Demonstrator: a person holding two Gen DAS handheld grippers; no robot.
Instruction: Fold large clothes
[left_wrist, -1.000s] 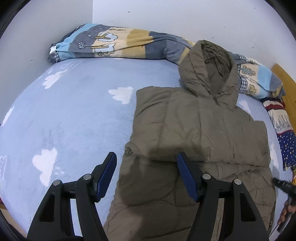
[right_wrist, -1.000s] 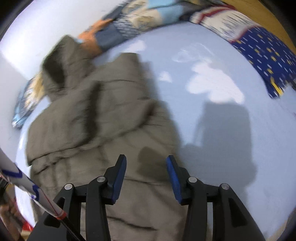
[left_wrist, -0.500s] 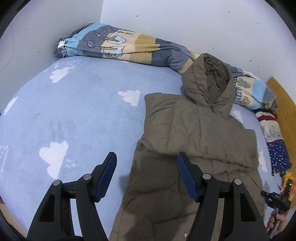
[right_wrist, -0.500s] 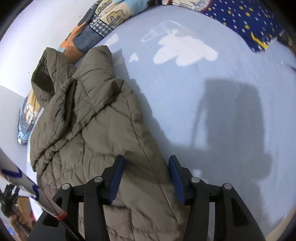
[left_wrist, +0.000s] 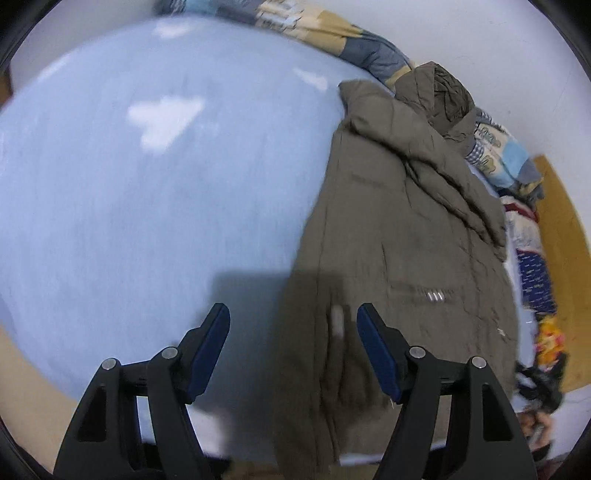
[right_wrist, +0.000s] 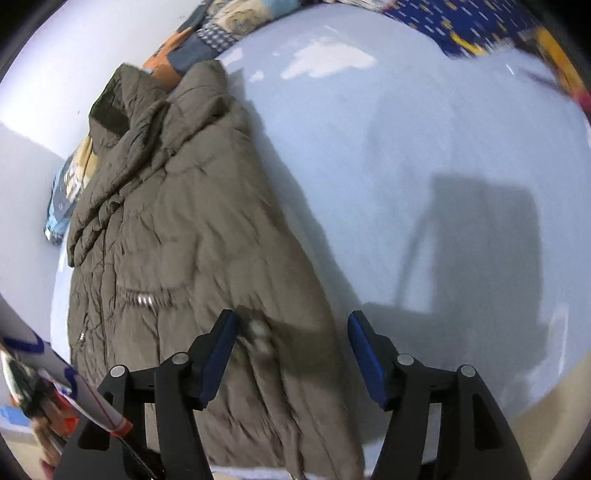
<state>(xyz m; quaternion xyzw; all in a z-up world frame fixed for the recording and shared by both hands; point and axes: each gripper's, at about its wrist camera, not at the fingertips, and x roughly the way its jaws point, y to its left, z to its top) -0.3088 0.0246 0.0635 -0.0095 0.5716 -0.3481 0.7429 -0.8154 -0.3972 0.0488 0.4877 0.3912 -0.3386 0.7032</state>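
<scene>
I have the olive hooded jacket (left_wrist: 399, 229) lying flat and lengthwise on the light blue cloud-print sheet (left_wrist: 147, 184), folded in on itself into a long narrow shape, its hood (left_wrist: 436, 92) at the far end resting against the rolled patterned blanket (left_wrist: 362, 51) that runs along the white wall (left_wrist: 498, 55). My left gripper (left_wrist: 293, 343) hangs above the jacket's near hem, over its left edge; its blue-padded jaws have just been opening a little and stand apart with nothing gripped, one finger over bare sheet and the other over the fabric. My right gripper (right_wrist: 291, 343) hangs above the same near end of the jacket, over its right edge; its jaws have just been opening too and stand wide apart, clamped on nothing, the left finger above the fabric and the right finger above the sheet. A short metal zip pull (right_wrist: 146, 299) glints on the jacket's upper face, nearer the hem than the hood. Beyond the jacket on the right, a dark blue patterned cloth (right_wrist: 461, 26) lies at the sheet's far edge. Both views are somewhat blurred.
</scene>
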